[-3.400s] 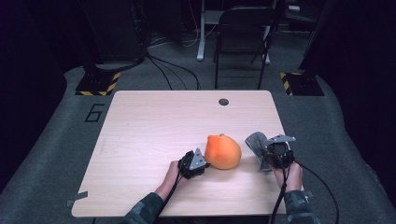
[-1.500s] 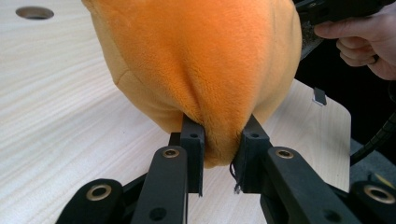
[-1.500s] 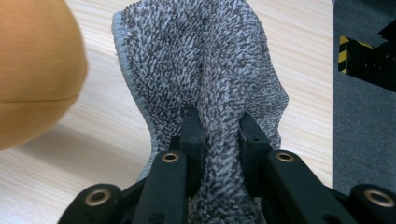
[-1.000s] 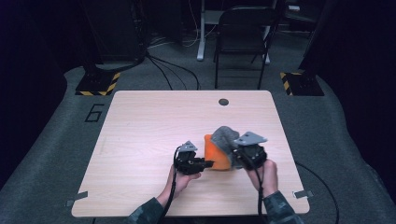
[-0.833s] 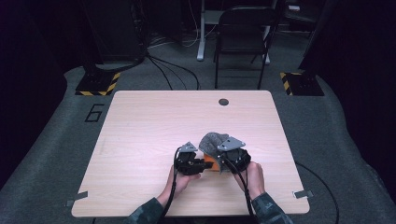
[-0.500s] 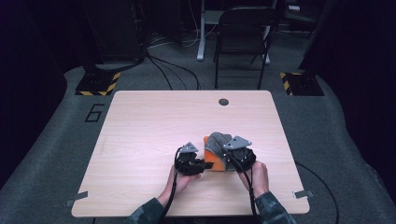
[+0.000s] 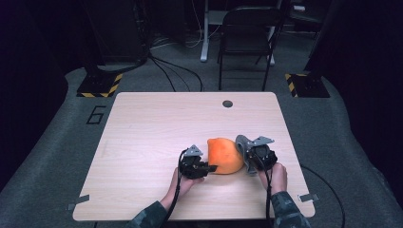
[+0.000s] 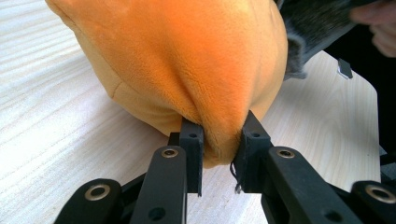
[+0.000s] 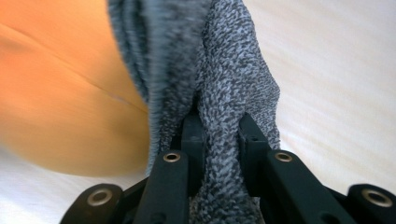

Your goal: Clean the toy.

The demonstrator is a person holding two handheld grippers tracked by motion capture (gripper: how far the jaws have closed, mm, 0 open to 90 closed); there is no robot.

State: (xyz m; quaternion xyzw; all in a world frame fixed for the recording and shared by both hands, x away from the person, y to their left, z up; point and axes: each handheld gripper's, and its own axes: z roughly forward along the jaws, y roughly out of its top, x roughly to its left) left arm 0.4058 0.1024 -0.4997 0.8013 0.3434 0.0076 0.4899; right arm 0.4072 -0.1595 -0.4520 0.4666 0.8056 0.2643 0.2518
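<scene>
While the left claw (image 8: 218, 154) pinches a fold of the orange cushion (image 7: 224, 156) near the bench's (image 7: 142, 123) front edge, the right claw (image 9: 219, 135) grips the grey knit cover (image 9: 233, 84) beside it. Judging from this, the cover is not yet on; dressing the cushion remains.

plush orange cushion (image 8: 187, 60), grey knitted cloth (image 9: 224, 93), matt wood table (image 7: 157, 123).

Bare pale wooden table (image 7: 142, 128) across left and far side, plump orange plush cushion (image 7: 223, 154) blocking near-right centre, small dark round disc (image 7: 227, 103) near far edge
</scene>
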